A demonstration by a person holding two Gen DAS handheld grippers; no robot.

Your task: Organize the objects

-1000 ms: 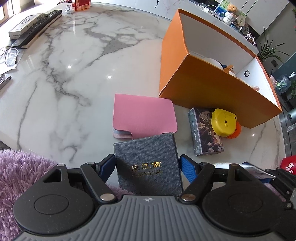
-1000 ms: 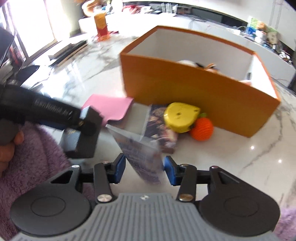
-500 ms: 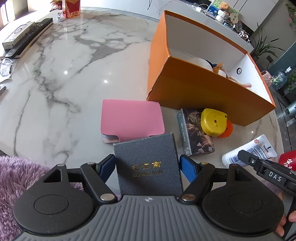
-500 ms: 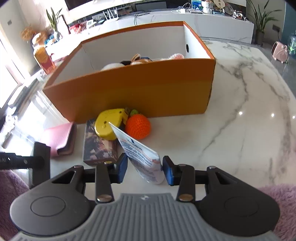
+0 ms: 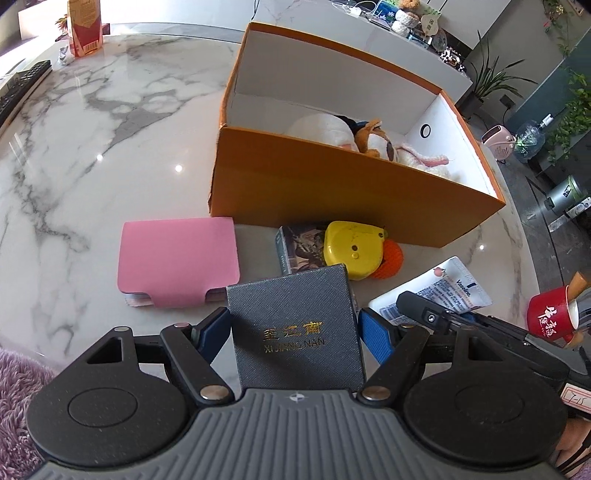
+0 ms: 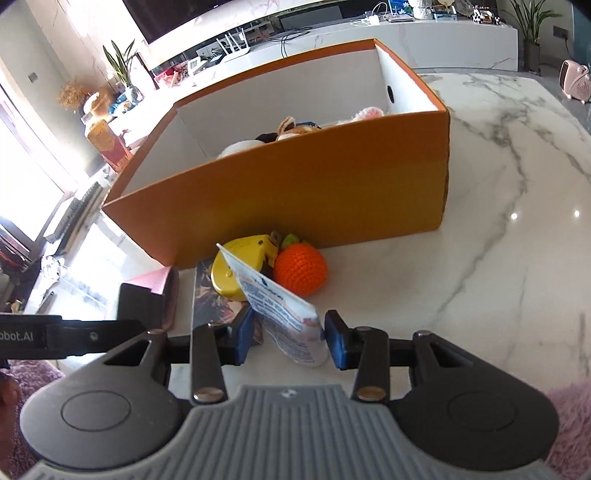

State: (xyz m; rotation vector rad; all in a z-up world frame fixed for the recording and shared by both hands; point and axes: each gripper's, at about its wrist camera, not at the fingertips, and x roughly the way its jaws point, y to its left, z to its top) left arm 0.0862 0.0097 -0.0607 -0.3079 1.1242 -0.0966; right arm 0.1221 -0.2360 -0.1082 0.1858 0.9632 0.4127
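My left gripper (image 5: pixel 295 326) is shut on a dark grey gift box (image 5: pixel 291 306) with gold lettering, held above the marble table in front of the orange cardboard box (image 5: pixel 332 184). My right gripper (image 6: pixel 290 338) is shut on a white cream tube (image 6: pixel 280 306), whose flat crimped end points up and away. In the left wrist view that tube (image 5: pixel 439 291) lies just right of the grey box. The orange box (image 6: pixel 295 184) stands open, with plush toys (image 5: pixel 369 136) inside.
Along the orange box's near wall lie a pink card holder (image 5: pixel 177 258), a dark card pack (image 5: pixel 299 243), a yellow tape measure (image 5: pixel 351 251) and an orange crocheted ball (image 6: pixel 299 269). A red cup (image 5: pixel 550 314) stands at the right edge and a red carton (image 5: pixel 85 26) far left. Purple fluffy fabric (image 5: pixel 18 369) borders the near side.
Both grippers kept their grips. The left one carried the grey box closer to the orange box. The right one rolled upright and brought the tube in beside the left gripper.
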